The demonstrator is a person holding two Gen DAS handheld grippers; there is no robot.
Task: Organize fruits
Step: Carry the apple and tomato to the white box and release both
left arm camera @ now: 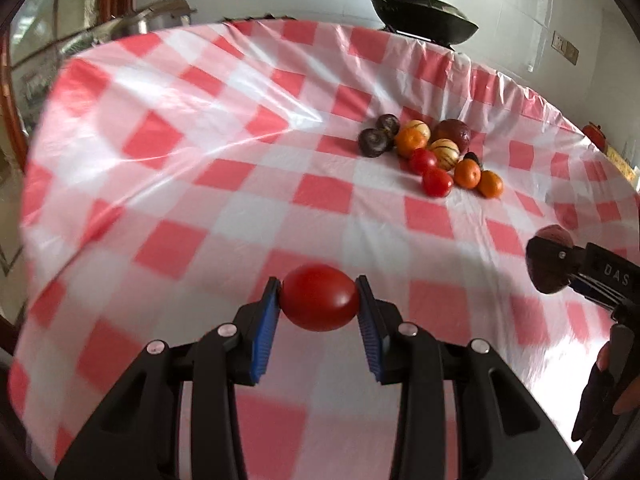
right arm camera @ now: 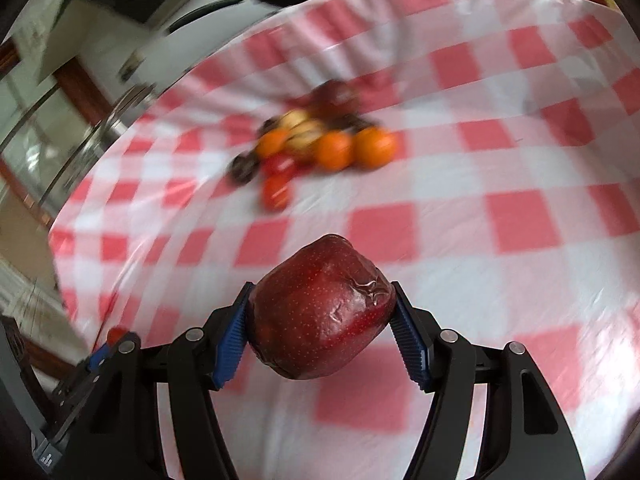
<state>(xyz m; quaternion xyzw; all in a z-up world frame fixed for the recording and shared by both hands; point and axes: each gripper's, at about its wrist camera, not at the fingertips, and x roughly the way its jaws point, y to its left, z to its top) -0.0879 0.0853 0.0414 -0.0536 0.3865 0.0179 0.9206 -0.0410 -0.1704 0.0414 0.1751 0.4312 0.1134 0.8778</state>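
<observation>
My left gripper (left arm camera: pixel 318 281) is shut on a red tomato (left arm camera: pixel 319 300), held above the checkered tablecloth (left arm camera: pixel 192 184). My right gripper (right arm camera: pixel 322 287) is shut on a dark red apple (right arm camera: pixel 320 314), its blue pads pressing both sides. In the left wrist view, the right gripper (left arm camera: pixel 550 258) with its apple shows at the right edge. A pile of fruit (left arm camera: pixel 432 152) lies farther back on the table: oranges, tomatoes, dark round fruits, striped yellow ones and another dark red apple (left arm camera: pixel 452 132). The right wrist view shows the same pile (right arm camera: pixel 320 144) blurred.
A black lidded pan (left arm camera: pixel 424 12) stands at the table's far edge. A metal pot (left arm camera: pixel 156 20) sits beyond the back left. A hand (left arm camera: pixel 606 360) holds the right gripper at the right edge. Bare cloth spreads left of the pile and in front of it.
</observation>
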